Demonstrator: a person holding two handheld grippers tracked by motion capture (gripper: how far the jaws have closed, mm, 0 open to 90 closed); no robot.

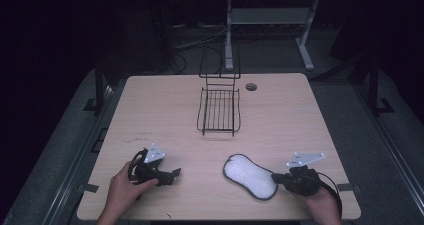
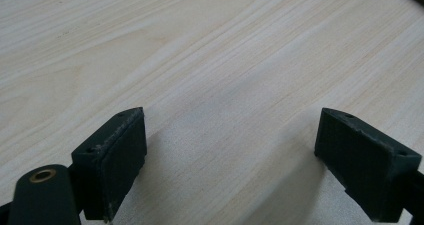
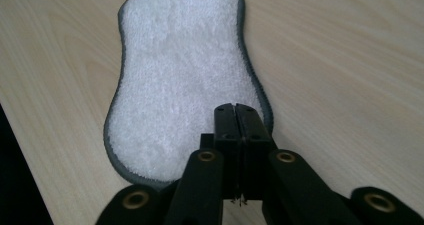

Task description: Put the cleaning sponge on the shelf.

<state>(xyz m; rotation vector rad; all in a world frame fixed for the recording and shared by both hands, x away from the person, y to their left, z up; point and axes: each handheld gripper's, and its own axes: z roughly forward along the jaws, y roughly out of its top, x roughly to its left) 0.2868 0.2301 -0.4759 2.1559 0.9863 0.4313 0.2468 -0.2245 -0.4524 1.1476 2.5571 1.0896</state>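
Light wood table [image 1: 165,105] w/ a black wire rack [image 1: 219,110] standing mid-table toward the far side, its tall back frame rising behind a shallow basket part; a small round hole [image 1: 251,87] sits in the tabletop just to the rack's right. Near the front edge, right of centre, a white fluffy pad [image 1: 249,175] w/ dark grey trim lies flat, long axis running diagonally. Left gripper [image 1: 172,174] is held low over bare wood at front left, well apart from the pad, person's left hand [image 1: 125,182] wrapped round its body; in the left gripper view the jaws stand wide apart w/ nothing btwn them, only wood grain [image 2: 210,75] underneath and a sliver of dark trim at the top right corner. Right gripper [image 1: 276,177] is at the pad's near-right end, right hand [image 1: 320,197] behind it. In the right gripper view its gripper [image 3: 235,116] has jaws pressed together, no gap visible, tips over the pad's [image 3: 180,75] near end; cannot tell if they pinch any pile or trim, or just sit above it. Grey three-cornered plates top both grippers. Floor beyond the table is dark, w/ a pale metal stand's legs [image 1: 270,25].
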